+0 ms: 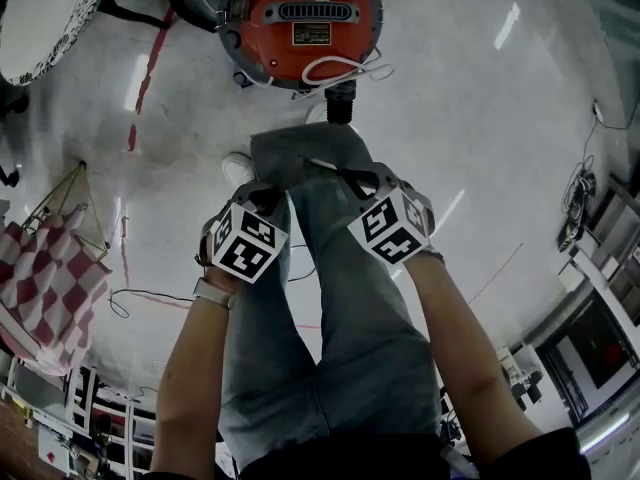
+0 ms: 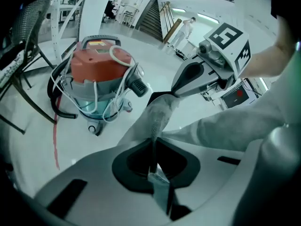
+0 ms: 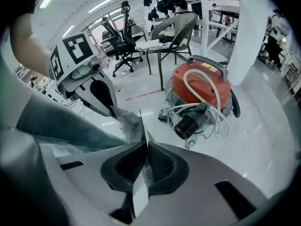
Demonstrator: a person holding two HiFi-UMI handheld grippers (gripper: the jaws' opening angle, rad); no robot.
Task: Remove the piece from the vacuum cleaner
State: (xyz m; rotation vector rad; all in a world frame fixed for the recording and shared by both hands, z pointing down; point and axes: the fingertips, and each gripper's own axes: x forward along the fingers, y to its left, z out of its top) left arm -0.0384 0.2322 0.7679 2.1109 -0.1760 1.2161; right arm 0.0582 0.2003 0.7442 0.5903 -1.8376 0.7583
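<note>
The vacuum cleaner point(image 1: 300, 18) has a red-orange top and a white cord, and it stands on the floor ahead of me; it also shows as the vacuum cleaner point(image 2: 99, 74) and the vacuum cleaner point(image 3: 202, 86). A grey cloth piece point(image 1: 310, 158) is stretched between both grippers, clear of the machine, and hangs down between my arms. My left gripper point(image 1: 264, 196) is shut on one edge of the cloth point(image 2: 157, 114), and the left gripper point(image 2: 153, 147) shows the fabric pinched in its jaws. My right gripper point(image 1: 352, 180) is shut on the other edge, with the cloth point(image 3: 127, 121) clamped in the right gripper point(image 3: 142, 138).
A red-and-white checkered cloth point(image 1: 50, 278) lies at the left. A wicker chair point(image 3: 176, 25) and an office chair point(image 3: 122, 41) stand behind the vacuum. A red line point(image 1: 150, 68) marks the floor, with thin cables point(image 1: 150, 296) nearby. A white shoe point(image 1: 237, 168) shows beside the cloth.
</note>
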